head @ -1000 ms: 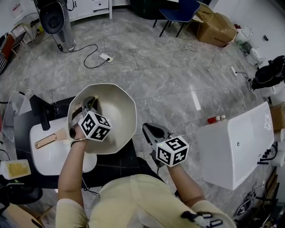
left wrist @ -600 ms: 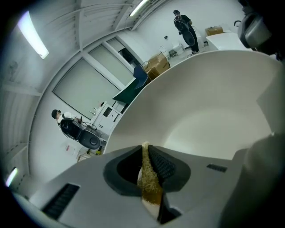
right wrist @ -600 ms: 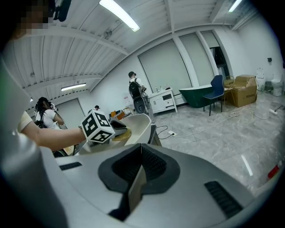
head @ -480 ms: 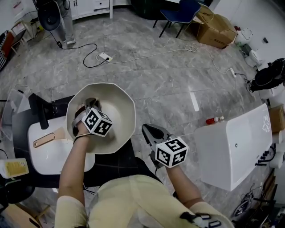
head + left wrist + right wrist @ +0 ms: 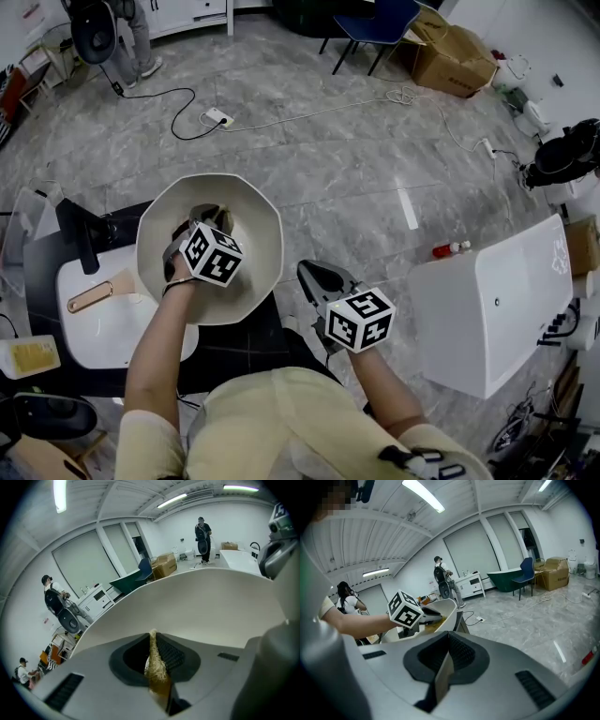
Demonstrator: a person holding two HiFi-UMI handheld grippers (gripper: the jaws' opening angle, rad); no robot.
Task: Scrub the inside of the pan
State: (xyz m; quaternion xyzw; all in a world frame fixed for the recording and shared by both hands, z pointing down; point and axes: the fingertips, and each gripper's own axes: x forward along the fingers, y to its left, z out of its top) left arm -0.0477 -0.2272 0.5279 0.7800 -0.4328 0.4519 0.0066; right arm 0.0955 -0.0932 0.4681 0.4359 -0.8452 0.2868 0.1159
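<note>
A cream pan point(image 5: 246, 267) stands tilted over the sink, its copper handle point(image 5: 92, 298) pointing left. My left gripper point(image 5: 208, 218) reaches inside the pan, shut on a yellow-brown scrub pad point(image 5: 157, 673) that presses against the pan's inner wall point(image 5: 211, 606). In the left gripper view the pad fills the gap of the left gripper point(image 5: 153, 637). My right gripper point(image 5: 315, 274) hangs to the right of the pan, apart from it and shut, with nothing clearly between its fingers. The right gripper view looks past the right gripper point(image 5: 449, 638) to the pan point(image 5: 446, 607) and the left gripper point(image 5: 427, 614).
A white sink point(image 5: 103, 330) with a black faucet point(image 5: 82, 239) sits in a black counter point(image 5: 239, 345). A tray with a yellow sponge point(image 5: 33, 356) lies at the left edge. A white cabinet point(image 5: 492, 309) and a red bottle point(image 5: 450, 250) are at the right. Cables point(image 5: 281, 117) cross the floor.
The left gripper has slid a little up and to the right inside the pan with the pad. The pan has shifted slightly left. The right gripper has barely moved.
</note>
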